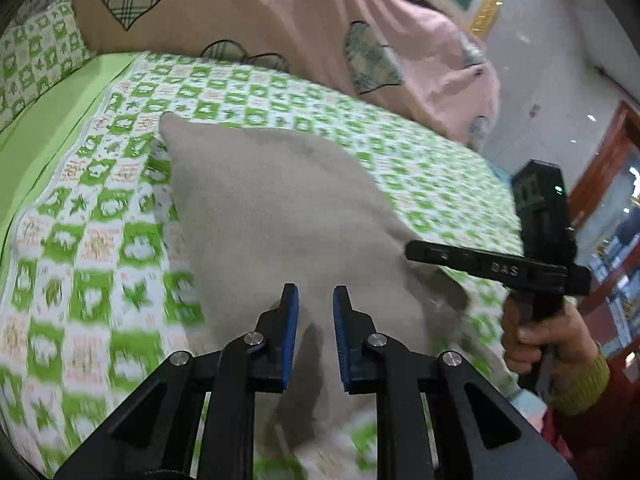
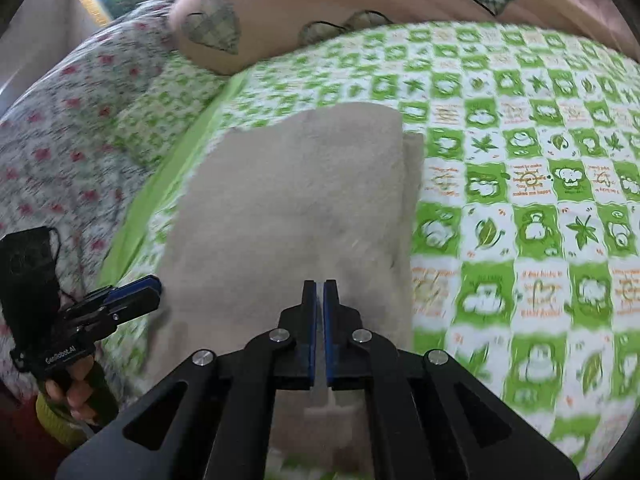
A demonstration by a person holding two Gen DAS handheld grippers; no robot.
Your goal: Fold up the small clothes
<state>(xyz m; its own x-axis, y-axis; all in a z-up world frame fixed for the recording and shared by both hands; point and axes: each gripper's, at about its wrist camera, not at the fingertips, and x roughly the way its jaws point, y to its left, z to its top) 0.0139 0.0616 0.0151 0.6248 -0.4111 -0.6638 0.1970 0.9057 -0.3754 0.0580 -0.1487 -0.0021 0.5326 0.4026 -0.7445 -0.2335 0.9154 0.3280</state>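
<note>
Grey, soft-looking cloth is what matters here: the small grey garment (image 1: 280, 216) lies spread on the green-and-white checked bedsheet (image 1: 100, 240), with a pink heart-patterned quilt (image 1: 300, 8) bunched up behind it. From the left wrist view, the left gripper (image 1: 316, 300) hovers over the near edge of the cloth, its blue pads a narrow gap apart; fabric shows behind that gap, but I can't tell whether any is actually pinched. Over to the right, the right gripper (image 1: 416, 249) reaches in sideways at the garment's far right edge, a hand (image 1: 536, 336) wrapped round its handle.

Now the right wrist view. The right gripper (image 2: 320, 292) has its pads pressed almost together, only a sliver between them, sitting low over the near hem of the garment (image 2: 288, 200). Whether a thin layer is caught in there is too fine to see. The left gripper (image 2: 154, 286) comes in from the left edge of the cloth, fingers close together.

To fold this well, I'd say both grippers need a sure hold on matching corners of the near edge, then lift evenly and carry it straight over to meet the far edge, keeping the cloth taut so no ridge forms. Uneven height would skew the fold.
</note>
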